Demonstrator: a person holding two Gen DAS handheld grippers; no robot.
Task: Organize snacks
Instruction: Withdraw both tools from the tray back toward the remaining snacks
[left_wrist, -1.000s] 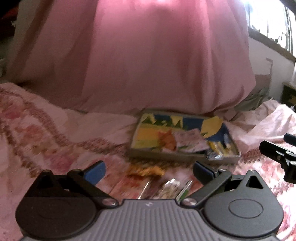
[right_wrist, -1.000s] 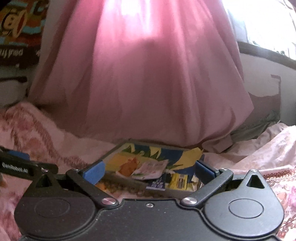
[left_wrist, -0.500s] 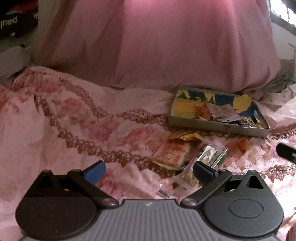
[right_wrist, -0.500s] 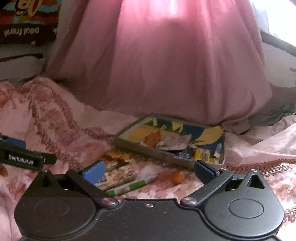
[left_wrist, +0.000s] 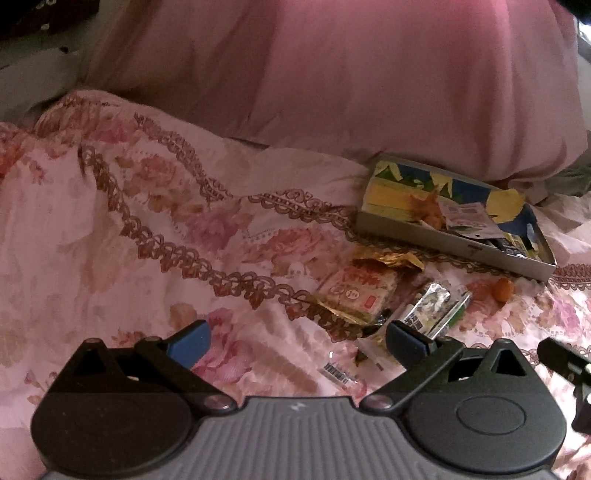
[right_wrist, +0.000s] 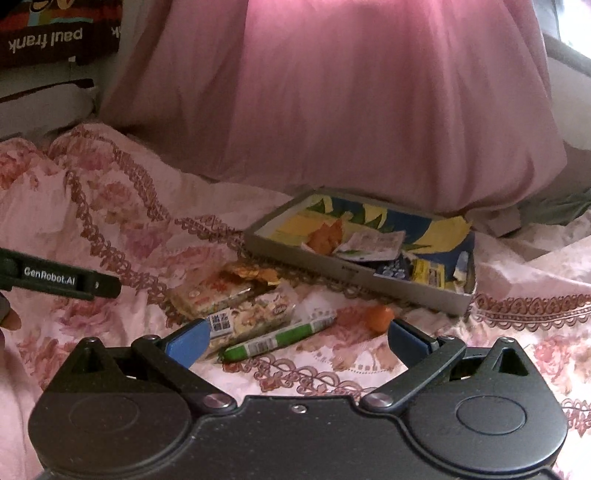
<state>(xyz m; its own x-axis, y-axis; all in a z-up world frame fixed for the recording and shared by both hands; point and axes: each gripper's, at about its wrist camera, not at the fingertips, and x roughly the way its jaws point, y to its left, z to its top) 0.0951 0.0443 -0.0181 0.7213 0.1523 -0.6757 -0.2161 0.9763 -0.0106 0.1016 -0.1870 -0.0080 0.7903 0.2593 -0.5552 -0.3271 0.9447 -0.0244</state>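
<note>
Nearest, both grippers hang above a pink floral bedspread (left_wrist: 110, 229) with nothing in them. The left gripper (left_wrist: 295, 341) has its blue-padded fingers spread wide apart, and the right gripper (right_wrist: 297, 338) is spread just as wide.

Just beyond the right gripper's fingers lies a green stick packet (right_wrist: 279, 338), slanting from near left to far right on the cloth. Right of its far end sits a small orange snack (right_wrist: 380, 317), apart from the packet. Left of the stick packet, touching it or nearly so, is a pale printed snack bag (right_wrist: 251, 317), and behind that a red-and-cream cracker pack (left_wrist: 356, 291) with a crumpled gold wrapper (left_wrist: 386, 258) at its far edge. From the left wrist a clear wrapper with a barcode (left_wrist: 338, 371) also shows, closest to that gripper, and a silvery packet (left_wrist: 430, 304) lies to the right of the cracker pack.

Farther off, toward the right, rests a shallow grey tray (right_wrist: 295, 251) with a bright yellow-and-blue picture inside. Several snack sachets (right_wrist: 373, 245) are piled in its right half.

Farthest, a big pink cushion (right_wrist: 351, 103) rises behind the tray.
</note>
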